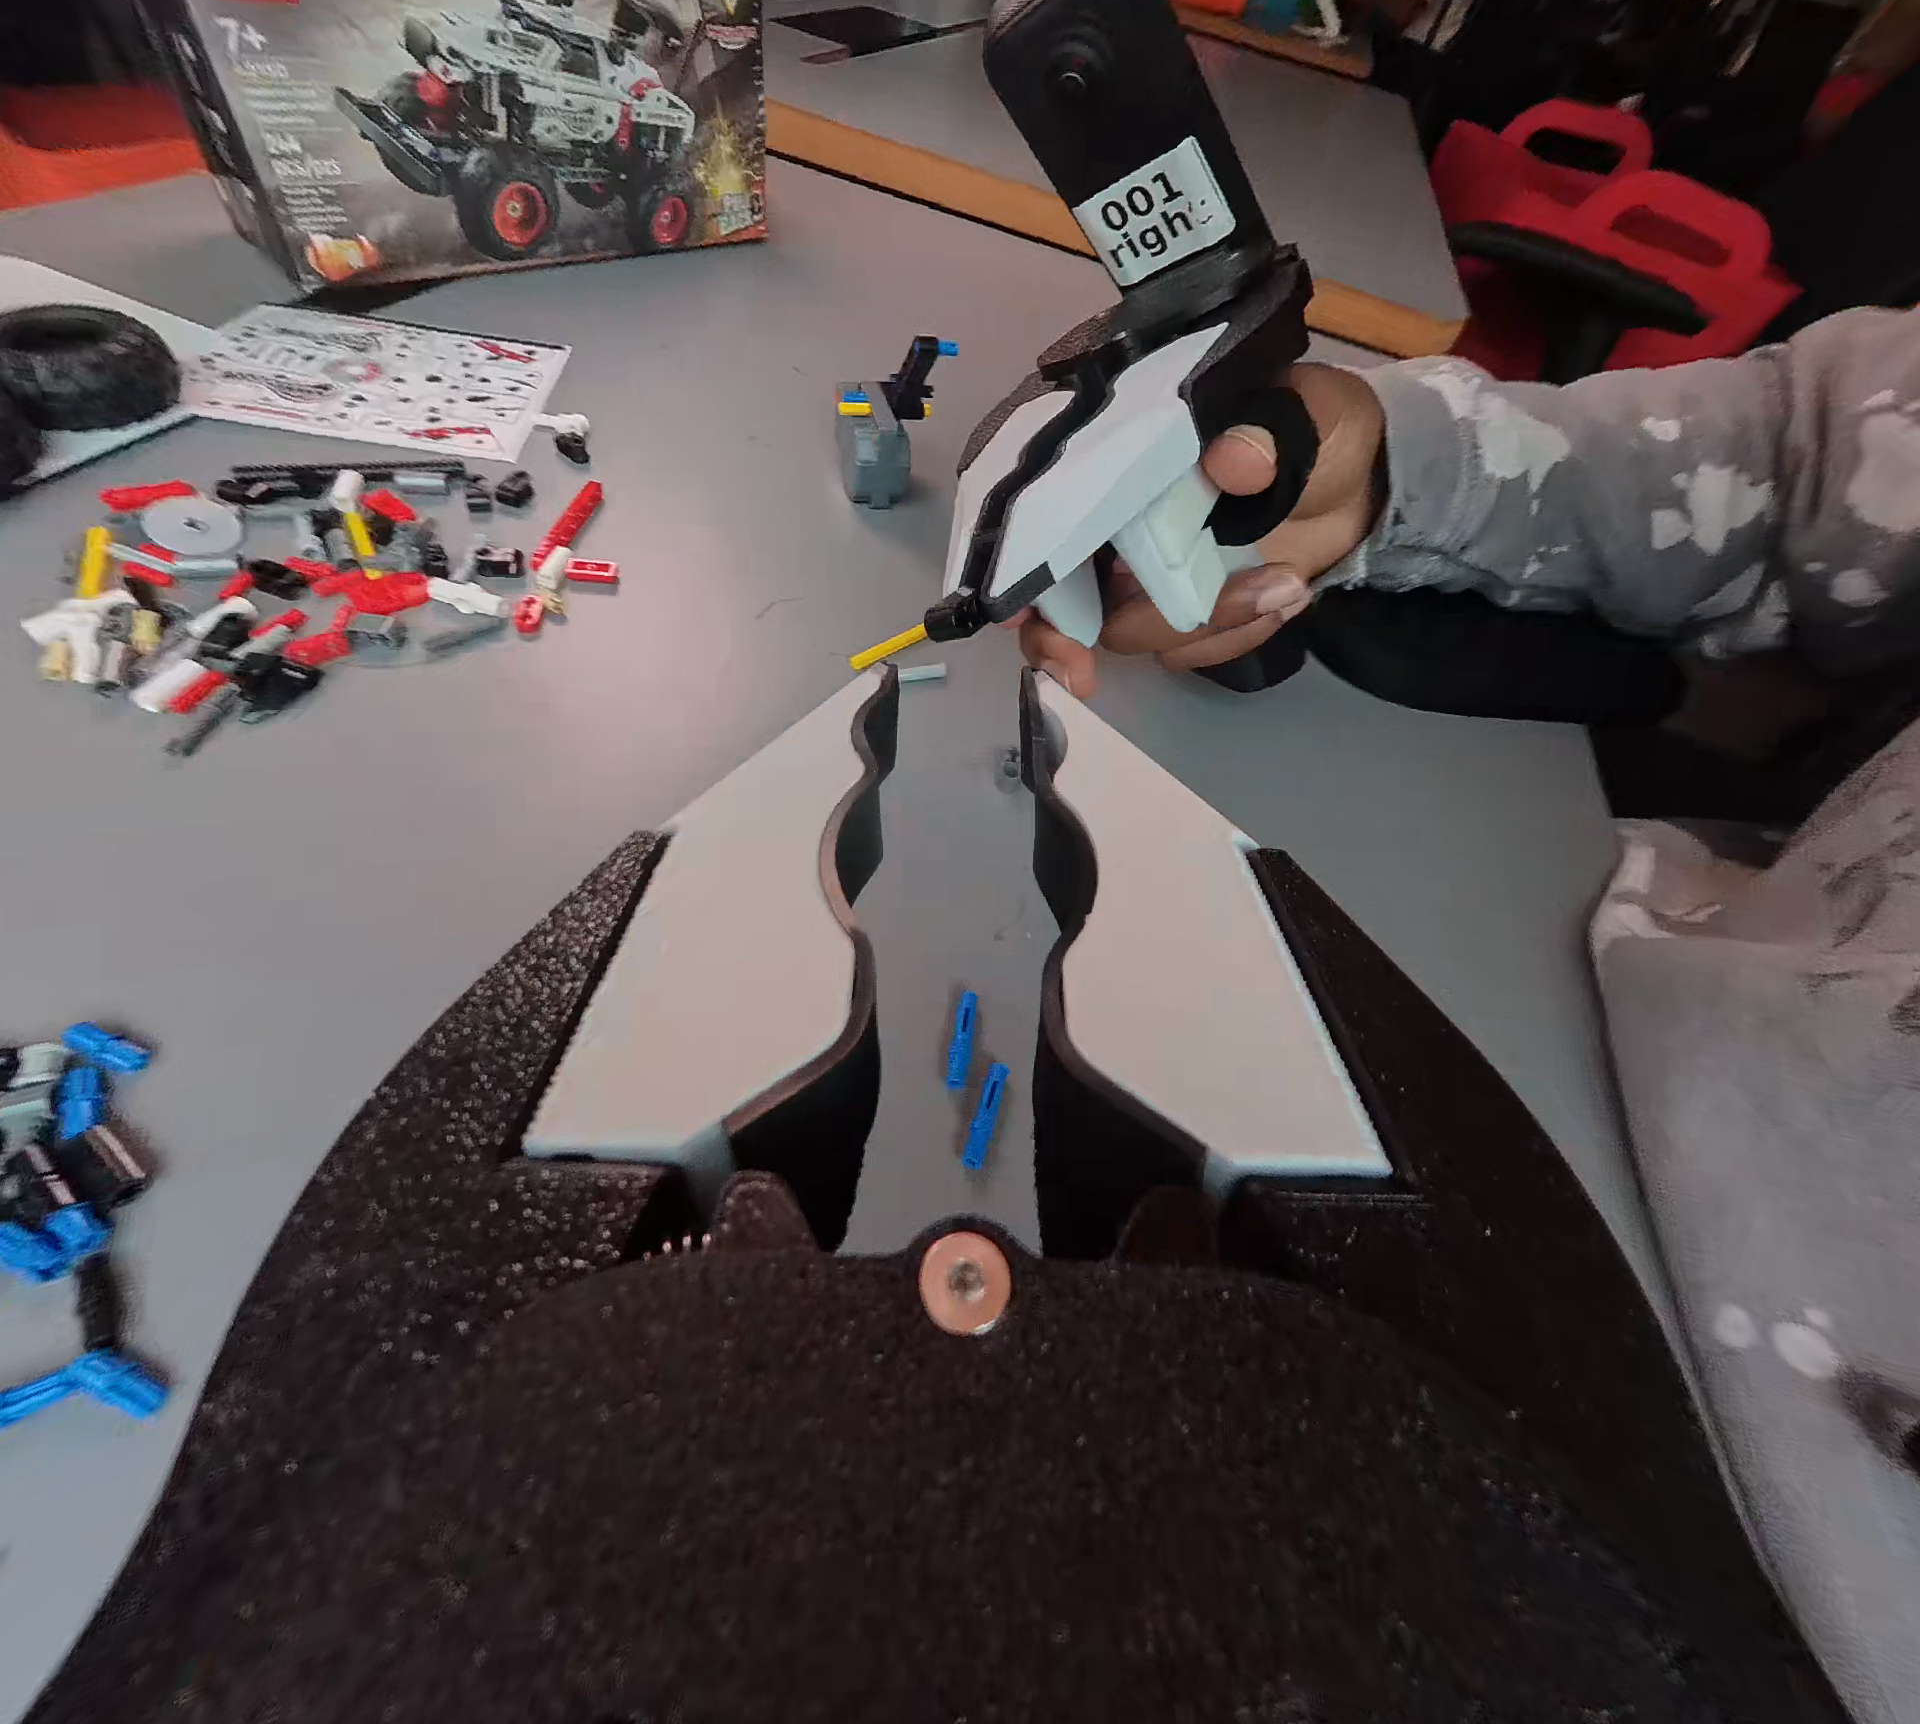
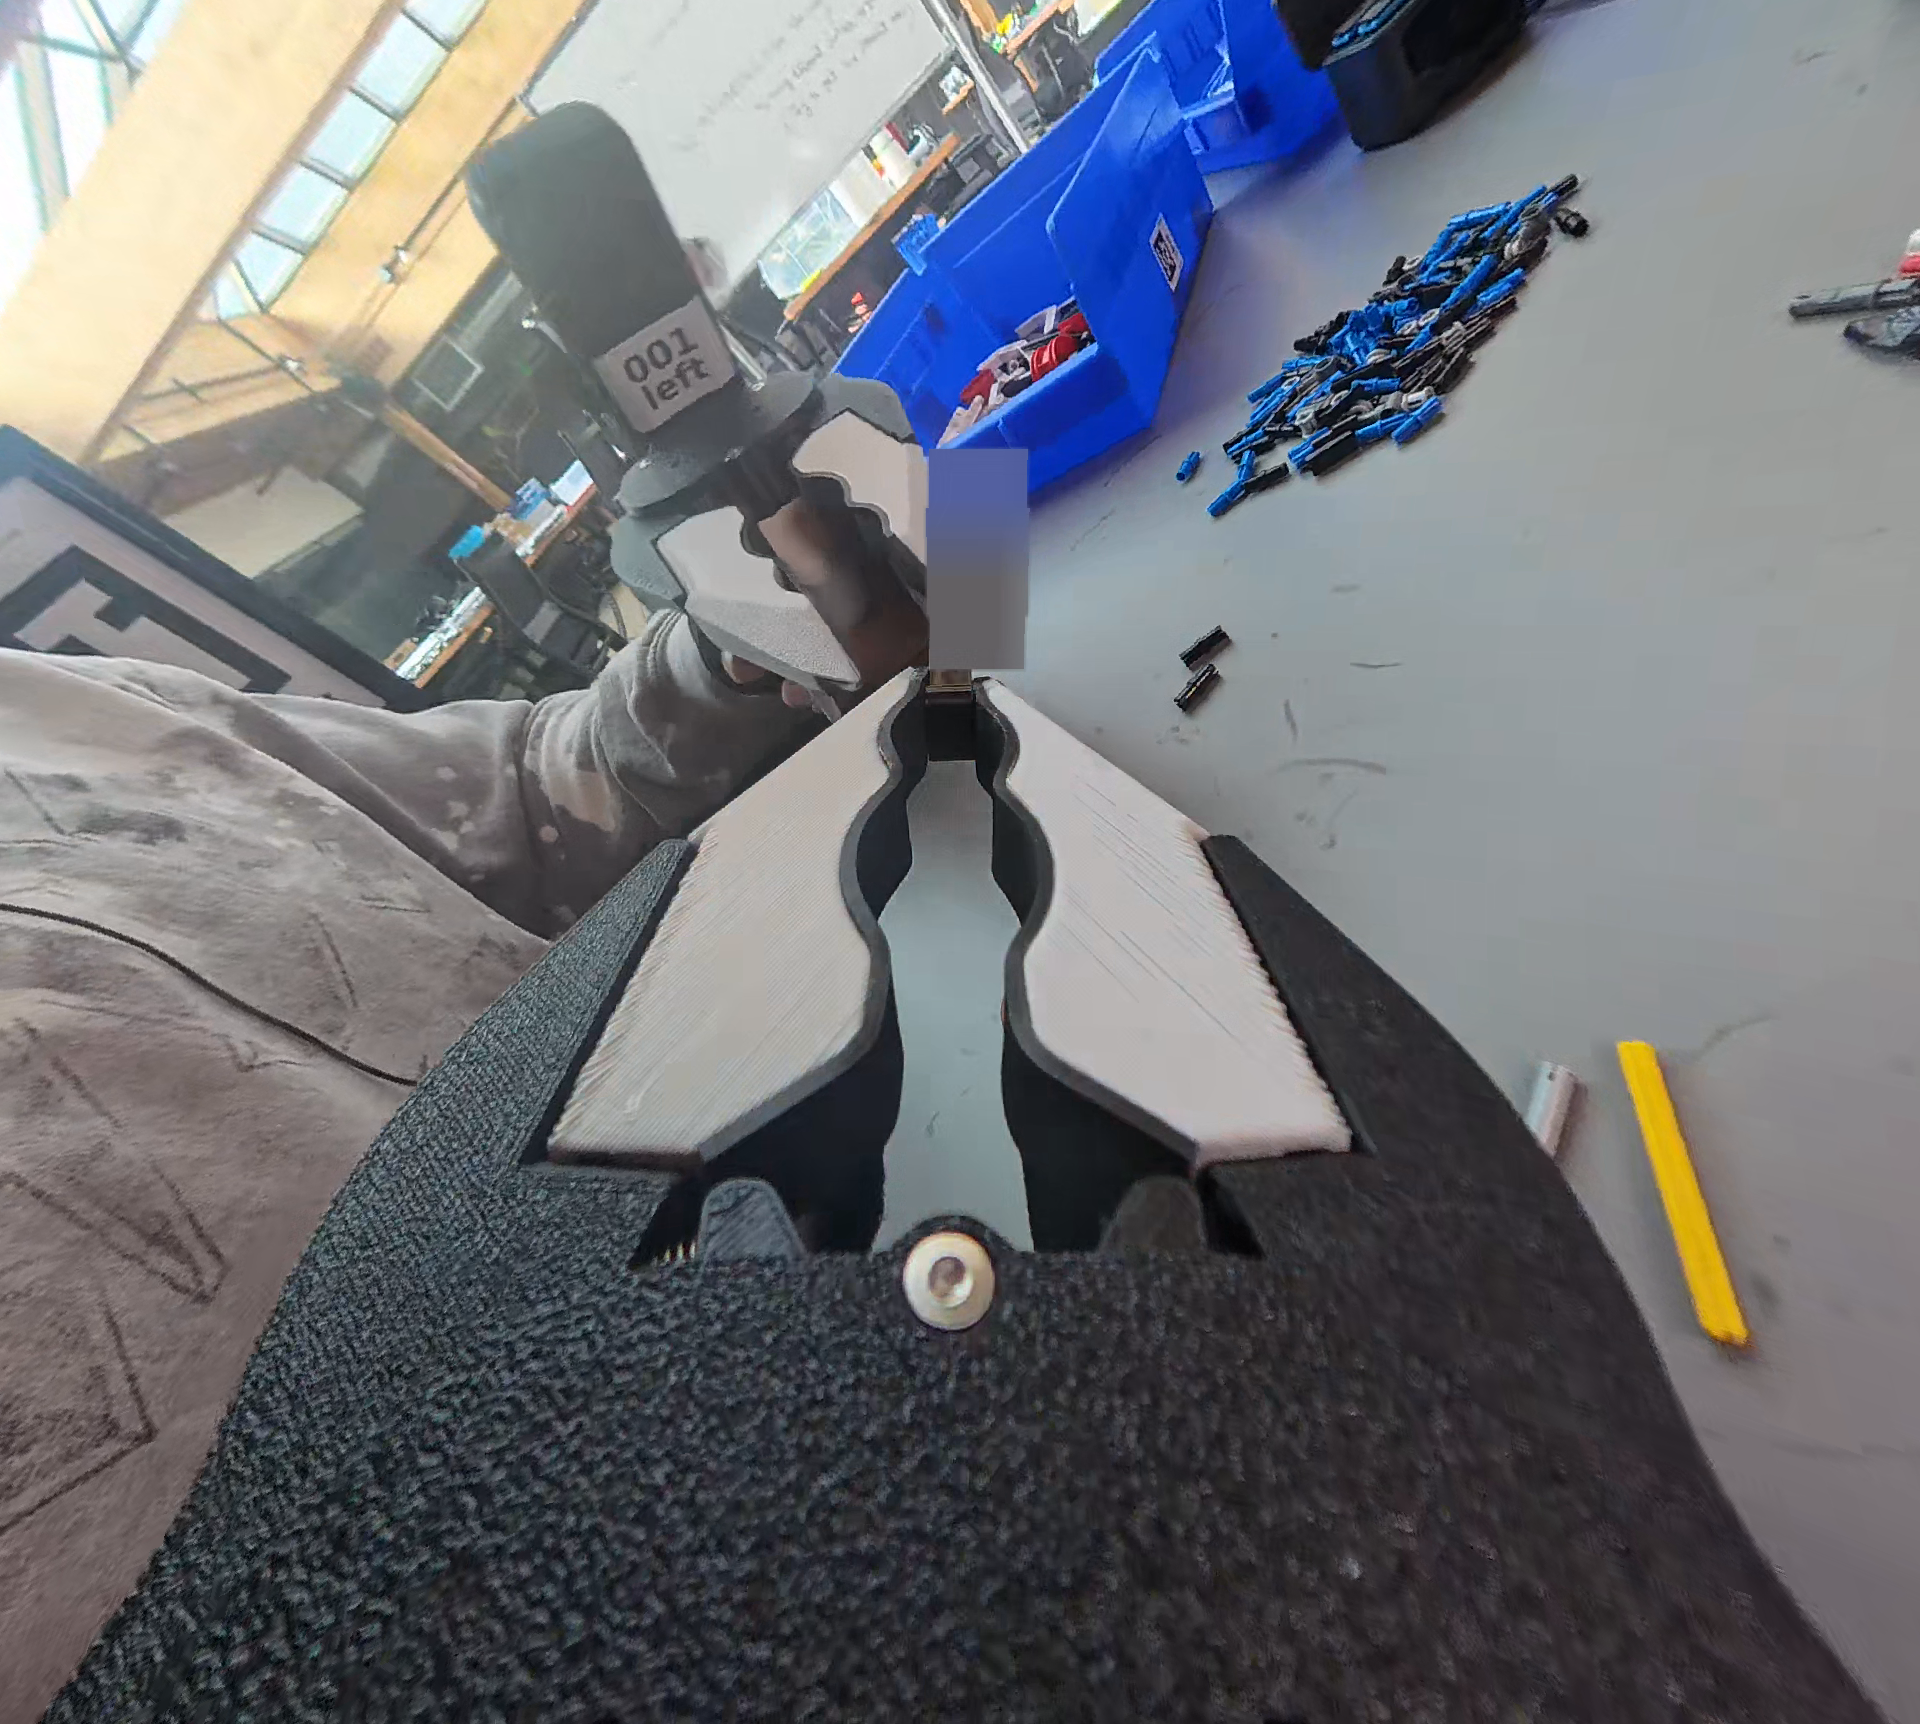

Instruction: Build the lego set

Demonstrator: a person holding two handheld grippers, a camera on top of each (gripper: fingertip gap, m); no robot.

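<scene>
My left gripper (image 1: 961, 687) is open and empty, low over the grey table (image 1: 520, 843). Two blue pins (image 1: 972, 1077) lie on the table between its fingers. My right gripper (image 2: 948, 695) is shut on a small black piece (image 2: 948, 734) and points toward the left gripper. In the left wrist view the black piece (image 1: 951, 618) sits just beyond my left fingertips. A yellow axle (image 2: 1678, 1191) and a short light grey piece (image 2: 1553, 1103) lie on the table beside the right gripper. A grey sub-assembly (image 1: 878, 433) with black, blue and yellow parts stands farther back.
The set's box (image 1: 468, 74) stands at the back left, with a sticker sheet (image 1: 374, 375), black tyres (image 1: 73, 365) and a pile of red, black and white parts (image 1: 312, 583) in front. Blue and black pins (image 2: 1382, 355) lie near blue bins (image 2: 1091, 303). A black case (image 2: 1403, 43) stands behind. The yellow axle (image 2: 1678, 1191) lies around 12 cm away from my right fingertips. My left wrist view (image 1: 901, 638) looks at it from another angle. The grey sub-assembly (image 1: 878, 433) is about equally far from each gripper, around 20 cm.
</scene>
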